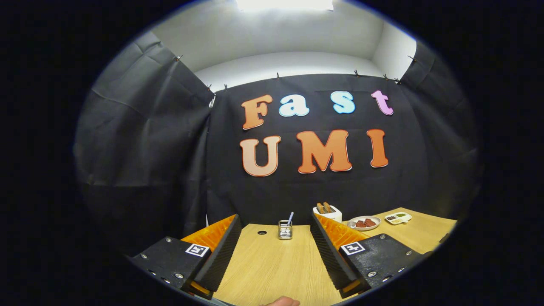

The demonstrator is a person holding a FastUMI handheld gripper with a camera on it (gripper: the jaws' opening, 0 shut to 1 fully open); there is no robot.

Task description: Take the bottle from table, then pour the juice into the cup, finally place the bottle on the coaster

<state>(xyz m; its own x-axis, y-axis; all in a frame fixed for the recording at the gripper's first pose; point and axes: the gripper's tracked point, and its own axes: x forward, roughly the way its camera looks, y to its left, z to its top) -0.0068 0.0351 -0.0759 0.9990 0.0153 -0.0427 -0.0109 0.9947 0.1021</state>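
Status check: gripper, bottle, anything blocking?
Gripper open, holding nothing. No bottle sighted. Metal holder beyond the fingers; toaster and plate further right.

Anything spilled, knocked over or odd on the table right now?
Nothing stands out. The gripper is open over bare table; beyond it the metal holder, toaster, plate and small dish all sit upright and tidy.

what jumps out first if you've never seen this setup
The gripper stands out first, its two fingers spread wide with nothing between them over the light wooden table. Beyond them, a small metal mesh holder with a straw stands near the table's far edge. Past the right finger sit a white toaster and a white plate of brown pieces.
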